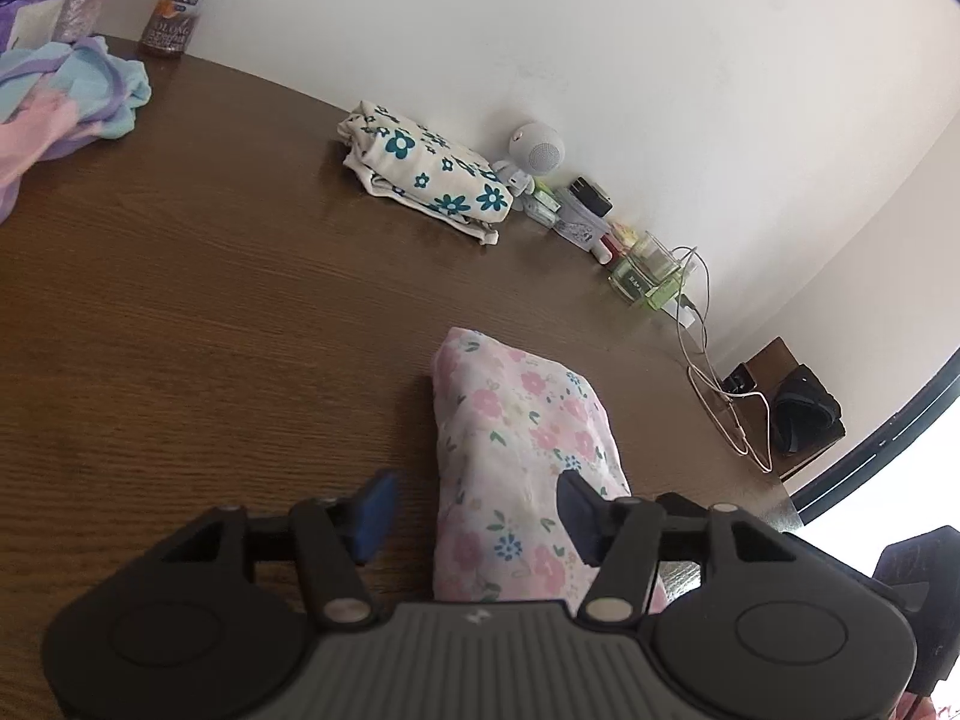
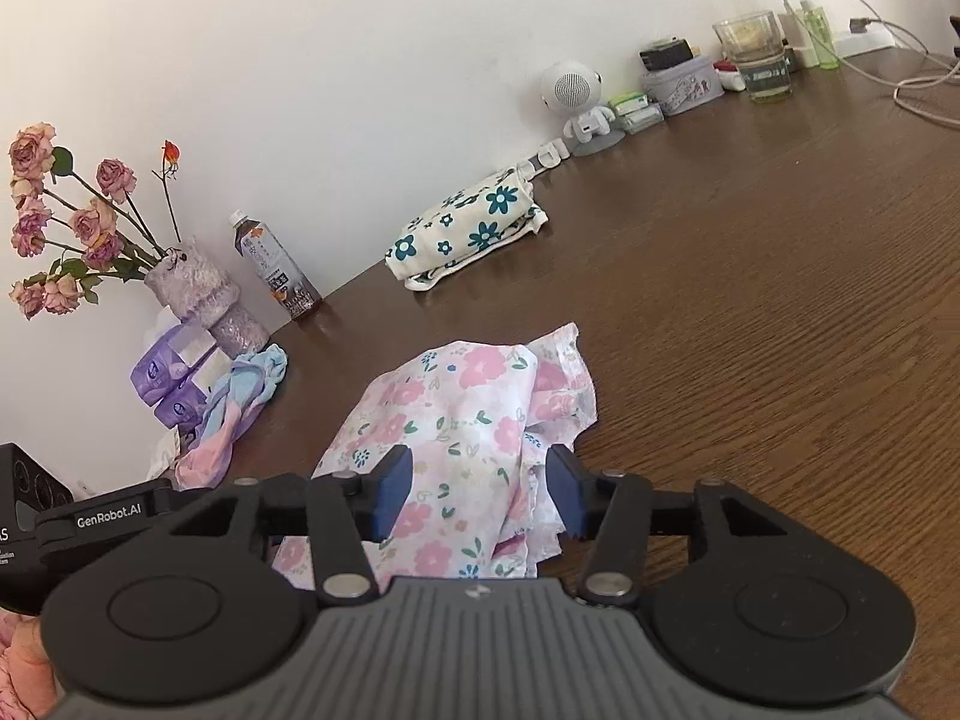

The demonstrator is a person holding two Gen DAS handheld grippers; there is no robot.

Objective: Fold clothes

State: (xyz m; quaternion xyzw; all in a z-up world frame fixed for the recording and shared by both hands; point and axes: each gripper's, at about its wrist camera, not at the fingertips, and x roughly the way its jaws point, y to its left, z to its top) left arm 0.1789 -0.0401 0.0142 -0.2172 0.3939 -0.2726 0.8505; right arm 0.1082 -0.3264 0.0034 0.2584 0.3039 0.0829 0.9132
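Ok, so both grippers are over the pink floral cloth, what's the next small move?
Probably close the right gripper on the pink cloth: its jaws are open with rumpled fabric between them. The left gripper is open too.

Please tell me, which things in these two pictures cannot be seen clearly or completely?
- Pink flowered garment: in both views its near end lies under the tool body, so its full shape is unknown.
- Right tool: open around the cloth; whether it touches is unclear.
- Bottle: left view, top cut off by the edge; label text too small.
- Pastel garment: left view, cut off by the edge.
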